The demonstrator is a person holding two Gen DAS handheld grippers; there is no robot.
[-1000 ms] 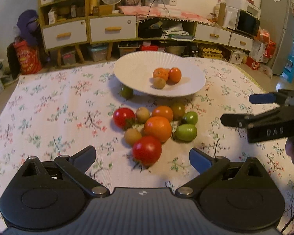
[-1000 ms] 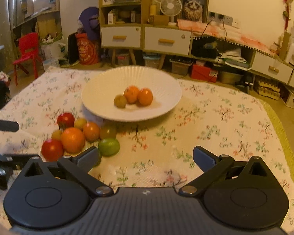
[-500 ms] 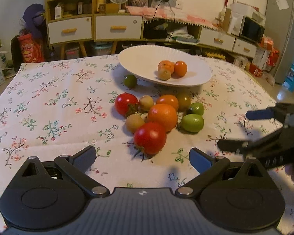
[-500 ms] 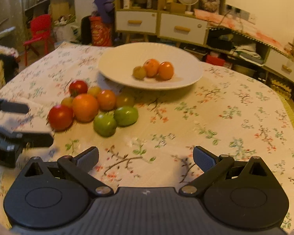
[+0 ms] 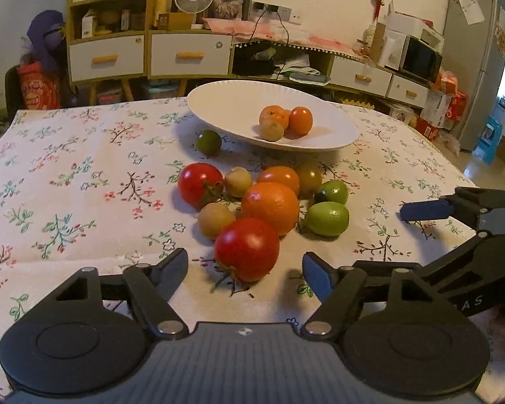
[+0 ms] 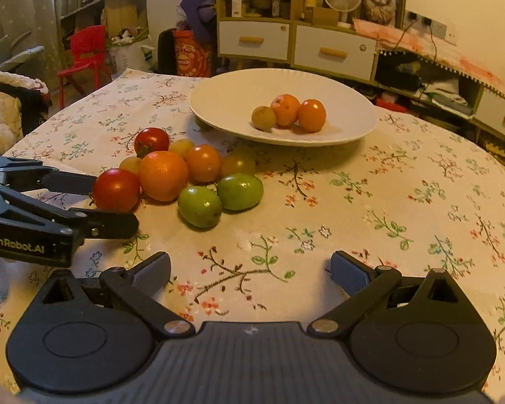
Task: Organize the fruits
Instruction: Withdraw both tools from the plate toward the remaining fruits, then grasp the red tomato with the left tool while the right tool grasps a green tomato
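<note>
Nearest red tomato (image 5: 246, 248) sits on the floral cloth (image 5: 84, 181) at the front of the loose pile, short of the white plate (image 5: 225, 107); left gripper (image 5: 245, 271) spread wide around it, right gripper (image 6: 250, 269) spread, empty; close gently, it'll bruise

Bare cloth (image 6: 404, 202) right of fruit pile (image 6: 185, 175), white plate (image 6: 235, 101) blocking behind, left gripper (image 6: 111, 202) crowding pile's left
</note>
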